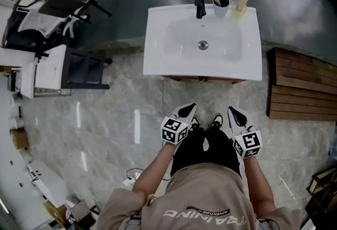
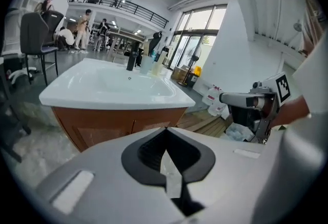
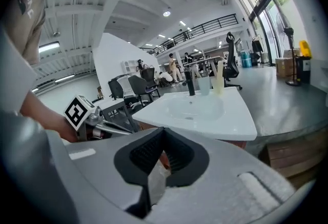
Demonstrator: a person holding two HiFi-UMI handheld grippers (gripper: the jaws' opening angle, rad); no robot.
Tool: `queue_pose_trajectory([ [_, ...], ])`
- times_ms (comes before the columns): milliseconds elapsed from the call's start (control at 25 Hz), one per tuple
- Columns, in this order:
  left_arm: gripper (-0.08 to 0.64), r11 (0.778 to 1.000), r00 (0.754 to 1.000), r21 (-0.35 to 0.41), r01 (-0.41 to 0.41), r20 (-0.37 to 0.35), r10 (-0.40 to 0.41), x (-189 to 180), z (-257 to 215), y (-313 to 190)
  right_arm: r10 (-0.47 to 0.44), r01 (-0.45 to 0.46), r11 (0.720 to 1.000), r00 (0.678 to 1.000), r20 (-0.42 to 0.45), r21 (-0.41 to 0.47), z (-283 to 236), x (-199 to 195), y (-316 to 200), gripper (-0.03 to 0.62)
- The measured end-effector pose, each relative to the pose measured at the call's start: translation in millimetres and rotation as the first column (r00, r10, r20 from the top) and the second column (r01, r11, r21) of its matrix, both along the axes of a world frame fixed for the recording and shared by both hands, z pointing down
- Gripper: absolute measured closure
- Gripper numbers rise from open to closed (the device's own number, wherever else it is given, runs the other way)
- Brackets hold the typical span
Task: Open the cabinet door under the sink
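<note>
Left gripper [image 1: 190,109]: jaws together, nothing between them, held above the floor short of the front edge of the sink [image 1: 158,63]. Cabinet doors [image 2: 102,126]: 2 orange-brown wood panels side by side, closed, directly under the sink's front rim, apart from both grippers. Right gripper [image 1: 232,112]: jaws together and empty, near the left gripper and pointing the same way.

Cabinet front [image 2: 102,124] largely behind the left hand-held gripper [image 2: 165,129] (from overhead, almost wholly beneath the sink [image 1: 158,39])
</note>
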State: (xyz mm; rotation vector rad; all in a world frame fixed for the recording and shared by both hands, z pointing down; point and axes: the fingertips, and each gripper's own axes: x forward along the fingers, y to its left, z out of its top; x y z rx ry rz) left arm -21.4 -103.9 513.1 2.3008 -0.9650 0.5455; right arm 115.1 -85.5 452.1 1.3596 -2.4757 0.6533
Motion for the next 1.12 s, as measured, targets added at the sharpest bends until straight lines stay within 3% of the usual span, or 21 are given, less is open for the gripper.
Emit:
queue_pose_trajectory([
  [160, 0.545, 0.999, 1.0, -0.044, -0.002, -0.023, 0.001, 11.1, 37.3, 1.1, -0.065, 0.063, 0.998, 0.995, -0.074, -0.03, 27.1, -7.4, 0.1, 0.591],
  [320, 0.545, 0.998, 0.999, -0.056, 0.035, -0.014, -0.036, 17.5, 79.6, -17.1, -0.109, 0.116, 0.992, 0.984, -0.138, 0.04, 53.4, -16.5, -17.9, 0.591],
  [480, 0.545, 0.993, 0.995, -0.074, 0.091, -0.024, -0.093, 21.6, 103.6, -28.5, -0.123, 0.13, 0.991, 0.982, -0.14, 0.038, 81.1, -19.4, -21.6, 0.589],
  [600, 0.545, 0.974, 0.968, -0.136, 0.183, -0.15, -0.203, 26.2, 117.5, -44.0, -0.112, 0.121, 0.991, 0.983, -0.148, 0.055, 93.5, -18.1, -28.9, 0.591],
  [640, 0.545, 0.962, 0.943, -0.166, 0.217, -0.221, -0.25, 27.2, 121.9, -49.2, -0.114, 0.125, 0.99, 0.98, -0.161, 0.062, 97.6, -18.4, -29.9, 0.591],
  [760, 0.545, 0.922, 0.838, -0.244, 0.3, -0.395, -0.377, 23.8, 137.9, -62.8, -0.115, 0.127, 0.99, 0.979, -0.168, 0.066, 111.1, -20.2, -31.5, 0.591],
  [880, 0.545, 0.88, 0.749, -0.327, 0.344, -0.47, -0.467, 15.1, 160.2, -68.2, -0.113, 0.123, 0.991, 0.982, -0.151, 0.055, 123.3, -23.6, -35.0, 0.59],
  [960, 0.545, 0.842, 0.667, -0.412, 0.347, -0.523, -0.531, 11.1, 177.2, -66.1, -0.112, 0.121, 0.991, 0.983, -0.145, 0.053, 130.6, -25.7, -38.6, 0.589],
  [1000, 0.545, 0.811, 0.606, -0.472, 0.347, -0.547, -0.578, 9.5, 185.9, -64.1, -0.111, 0.119, 0.992, 0.984, -0.142, 0.051, 134.2, -26.3, -40.5, 0.591],
  [1040, 0.545, 0.774, 0.523, -0.533, 0.341, -0.576, -0.628, 8.7, 192.1, -63.5, -0.109, 0.116, 0.992, 0.985, -0.136, 0.047, 137.7, -26.6, -42.3, 0.591],
  [1120, 0.546, 0.721, 0.329, -0.619, 0.312, -0.641, -0.693, 10.2, 197.2, -69.4, -0.11, 0.116, 0.992, 0.986, -0.123, 0.042, 143.4, -27.8, -45.5, 0.589],
])
